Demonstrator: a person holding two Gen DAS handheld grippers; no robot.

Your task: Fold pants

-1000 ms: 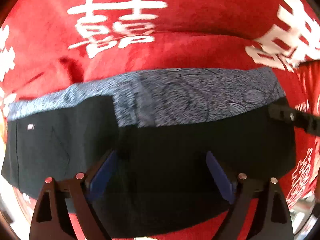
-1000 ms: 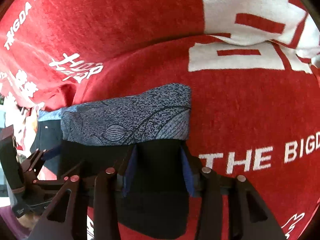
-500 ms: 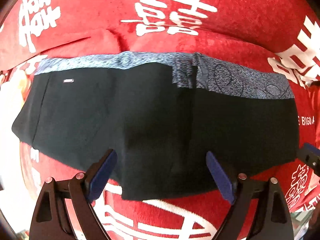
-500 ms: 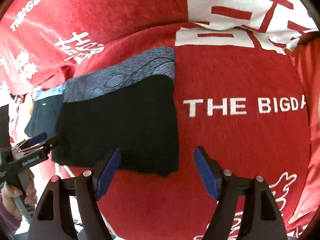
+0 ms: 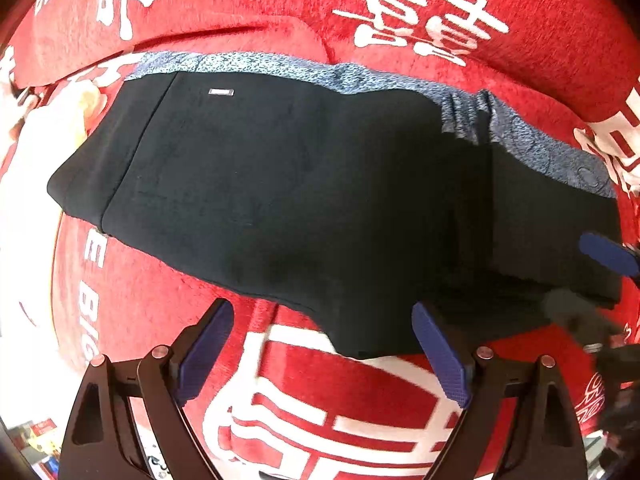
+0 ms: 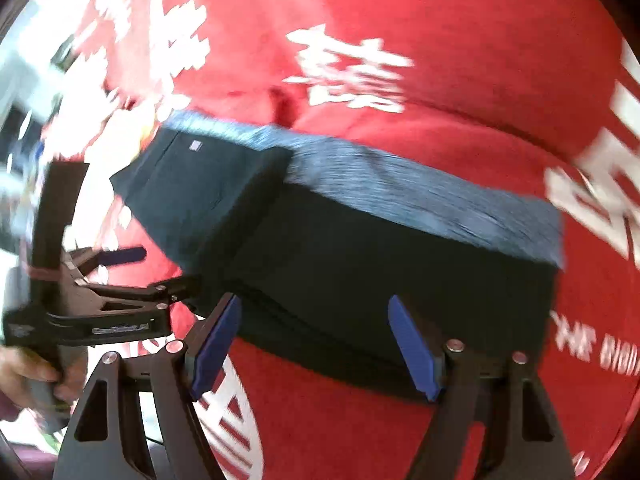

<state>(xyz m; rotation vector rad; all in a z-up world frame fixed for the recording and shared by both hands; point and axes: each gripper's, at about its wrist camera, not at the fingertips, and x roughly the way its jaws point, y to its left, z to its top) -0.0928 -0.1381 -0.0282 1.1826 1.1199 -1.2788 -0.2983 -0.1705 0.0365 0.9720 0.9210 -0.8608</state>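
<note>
Black pants [image 5: 304,200] with a blue-grey patterned waistband [image 5: 360,78] lie folded on the red cover. My left gripper [image 5: 324,356] is open and empty, hovering just short of the pants' near edge. My right gripper [image 6: 316,350] is open and empty at the near edge of the folded stack [image 6: 380,264]. The right gripper's blue pad [image 5: 608,254] shows at the right edge of the left wrist view. The left gripper [image 6: 132,272] shows at the left of the right wrist view, held in a hand.
A red plush cover [image 5: 520,8] with white characters and lettering [image 6: 352,76] lies under everything. Bright clutter and a floor edge show at the far left [image 6: 24,92].
Both grippers have let go of the pants and pulled back. The right gripper went from shut on the fabric to open. The pants now lie flat, folded over.
</note>
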